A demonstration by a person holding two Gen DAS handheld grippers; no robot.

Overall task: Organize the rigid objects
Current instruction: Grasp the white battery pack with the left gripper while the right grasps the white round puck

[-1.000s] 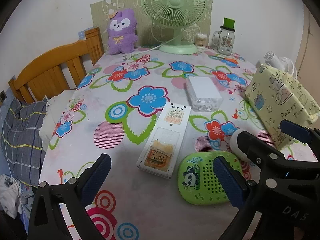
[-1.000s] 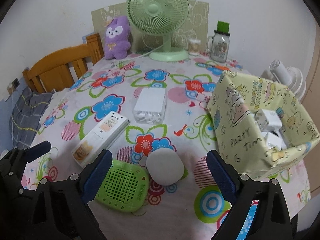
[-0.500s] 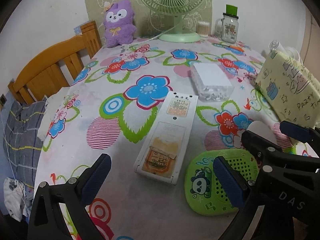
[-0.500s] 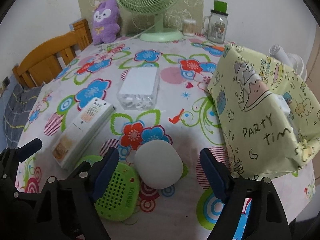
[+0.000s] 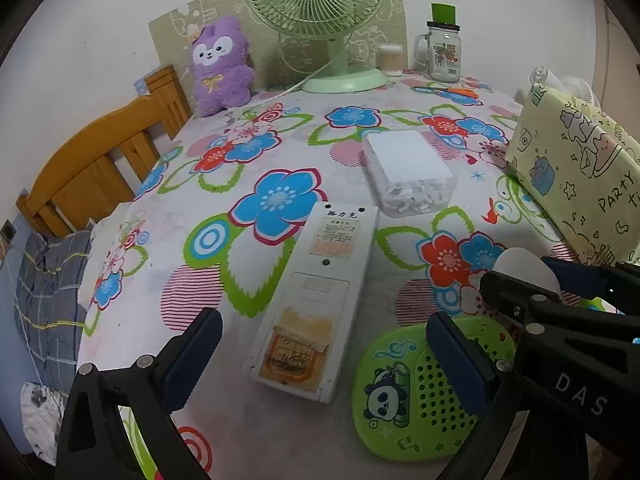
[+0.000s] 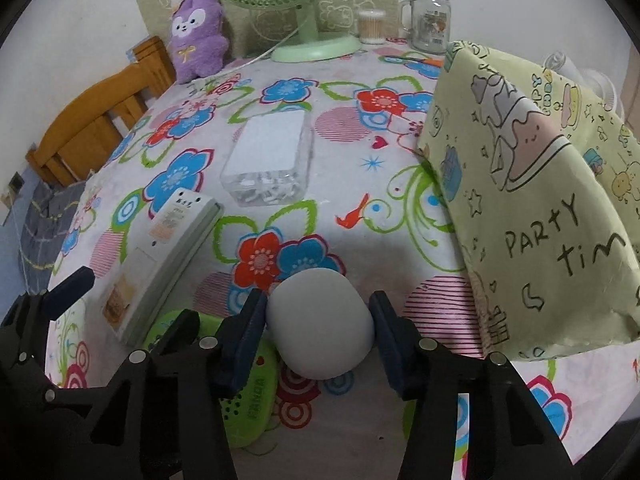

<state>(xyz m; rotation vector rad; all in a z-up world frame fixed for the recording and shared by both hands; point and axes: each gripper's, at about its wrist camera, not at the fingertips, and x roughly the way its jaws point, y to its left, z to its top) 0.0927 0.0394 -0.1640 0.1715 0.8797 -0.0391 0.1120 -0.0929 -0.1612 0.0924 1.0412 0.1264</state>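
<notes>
Right gripper (image 6: pixel 319 326): blue-padded fingers closed against both sides of the white egg-shaped object (image 6: pixel 320 323), which sits on the flowered tablecloth (image 6: pixel 360 208). Contact on both pads appears made; the object rests on the cloth.

Left gripper (image 5: pixel 324 356): jaws spread wide, holding nothing. It hangs low over the near end of the white remote-like box (image 5: pixel 316 300), one finger on either side and apart from it.

White remote-like box: flat on the cloth, long axis running away from the left camera, a torn yellowish label at its near end.

Green panda case (image 5: pixel 424 396): round, perforated, lying flat just beside the white box and partly under the right gripper's fingers. In the right wrist view its edge touches or nearly touches the egg-shaped object; which one cannot be told.

Clear lidded box (image 6: pixel 270 160): beyond the white box, small white pieces visible inside.

Yellow cartoon bag (image 6: pixel 532 200): stands to the right of the egg-shaped object, near it, lettered "PARTY".

Far edge of table: green desk fan (image 5: pixel 320 8), purple plush toy (image 5: pixel 220 64), glass mug jar with green straw (image 5: pixel 442 56), cotton swab tub (image 5: pixel 390 60).

Left of table: wooden chair back (image 5: pixel 100 160).
</notes>
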